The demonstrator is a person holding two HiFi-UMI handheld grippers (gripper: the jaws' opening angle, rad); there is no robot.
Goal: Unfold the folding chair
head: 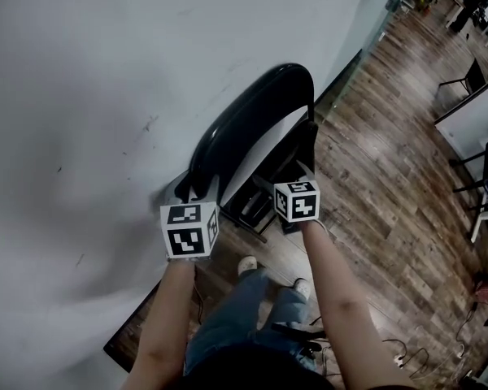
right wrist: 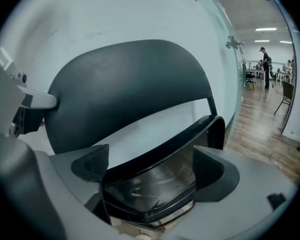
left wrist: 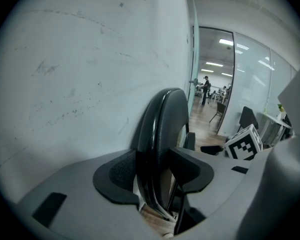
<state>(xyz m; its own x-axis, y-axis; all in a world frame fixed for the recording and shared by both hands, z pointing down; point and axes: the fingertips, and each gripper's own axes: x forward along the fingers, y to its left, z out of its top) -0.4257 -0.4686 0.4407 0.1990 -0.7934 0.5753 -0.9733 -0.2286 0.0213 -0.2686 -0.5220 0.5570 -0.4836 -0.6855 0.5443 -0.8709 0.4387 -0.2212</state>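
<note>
So the grey left gripper (left wrist: 157, 171) with the black-and-white marker cube is clamped on the side edge of the black metal-and-plastic folding chair (left wrist: 162, 119). Its two dark pads squeeze the thin edge of the backrest and the frame tube from either side, so that's a proper grip with the jaws at a narrowish gap. The grey right gripper (right wrist: 150, 166), same kind of marker cube on it, has its jaws spread wide. The top edge of the flipped-up seat (right wrist: 155, 179) sits between the pads, but I can't see them pressing on it. In the head view the left gripper (head: 197, 189) is at the chair's left edge and the right gripper (head: 307, 157) is at its right side, lower down by the seat. The chair (head: 260, 104) is still folded flat, standing upright against the scuffed white wall (head: 106, 96) on the brown wood-plank floor (head: 390, 136). Its backrest (right wrist: 130, 84) is a wide, matte black, pebbly-textured panel with a rounded top. The seat's underside is shiny black, and there's a strip of white wall showing through the gap between the two. The person's blue jeans (head: 236, 315) and light shoes are right below, close to the chair legs. Further out there's a glass partition (left wrist: 215, 74) with an office behind it.
</note>
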